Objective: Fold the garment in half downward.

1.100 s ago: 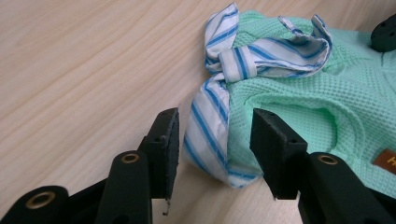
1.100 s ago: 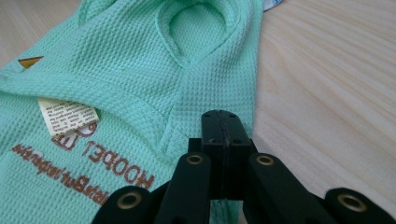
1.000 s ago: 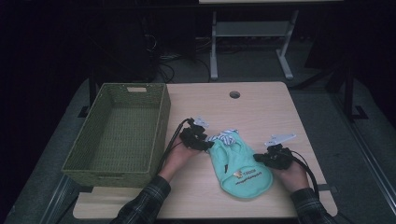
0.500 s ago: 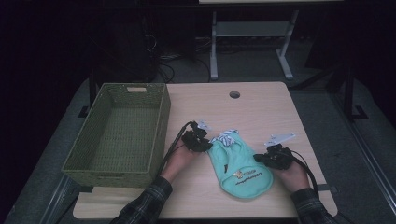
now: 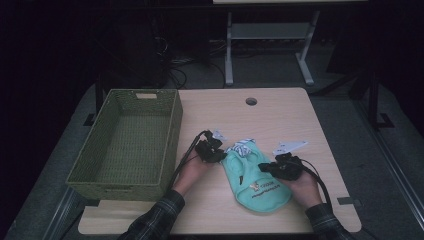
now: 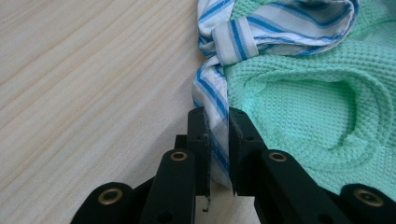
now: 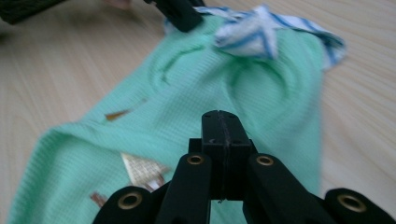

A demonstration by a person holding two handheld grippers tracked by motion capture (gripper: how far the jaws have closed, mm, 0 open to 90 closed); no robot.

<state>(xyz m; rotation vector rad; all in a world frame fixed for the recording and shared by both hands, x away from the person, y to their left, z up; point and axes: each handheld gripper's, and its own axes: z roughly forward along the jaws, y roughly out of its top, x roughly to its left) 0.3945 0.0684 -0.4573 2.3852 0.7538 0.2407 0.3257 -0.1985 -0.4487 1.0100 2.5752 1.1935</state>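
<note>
My left gripper (image 6: pixel 217 135) had just been closing and pinched the blue-striped collar (image 6: pixel 212 105) of the mint green garment (image 5: pixel 257 177), which lay flat on the table (image 5: pixel 280 115) right of the green basket (image 5: pixel 125 140). My right gripper (image 7: pixel 223 122) was clenched empty above the fabric.

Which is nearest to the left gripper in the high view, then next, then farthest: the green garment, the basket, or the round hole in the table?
From the left gripper:
1. Green garment, right beside it, its striped edge between the jaws.
2. Basket, its near wall just to the left.
3. Round hole, farther up the table, toward the far edge.
</note>
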